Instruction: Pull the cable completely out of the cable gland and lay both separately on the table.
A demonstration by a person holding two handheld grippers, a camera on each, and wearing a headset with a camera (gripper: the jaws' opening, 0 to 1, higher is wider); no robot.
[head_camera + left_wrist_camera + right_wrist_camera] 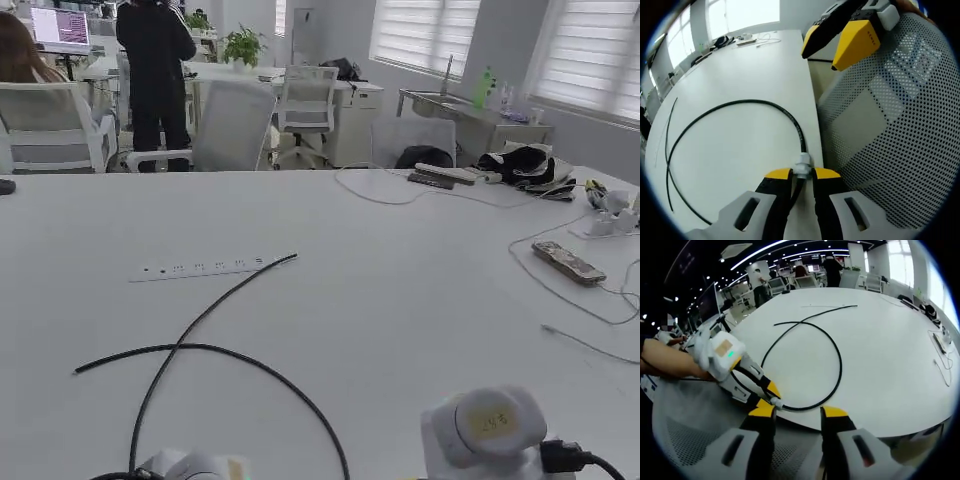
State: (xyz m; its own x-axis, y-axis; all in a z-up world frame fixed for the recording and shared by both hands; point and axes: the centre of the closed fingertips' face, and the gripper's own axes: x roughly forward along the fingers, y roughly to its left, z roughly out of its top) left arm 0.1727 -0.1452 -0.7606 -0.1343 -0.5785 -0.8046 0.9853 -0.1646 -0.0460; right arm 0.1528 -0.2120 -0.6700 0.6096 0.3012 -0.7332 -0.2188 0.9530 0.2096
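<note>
White desk (pixel 420 300), wide, rounded edge. On it, ahead of left tool (pixel 802 174): black cable (pixel 250 360) in loose loop, crossing itself; white power strip (pixel 200 268) beyond loop. Ahead-right of right tool (pixel 798 411): flat patterned slab (pixel 568 262), possibly phone; thin white leads (pixel 590 346); dark clutter (pixel 520 165) at far edge.

Quick count: one black cable (pixel 747 102), one white cable gland (pixel 802 165), two grippers (left gripper (pixel 802 174), right gripper (pixel 798 411)), one white table (pixel 400 330), one flat power strip (pixel 200 268) on it. Two people out back: one standing person (pixel 155 55), one seated person (pixel 18 50).
</note>
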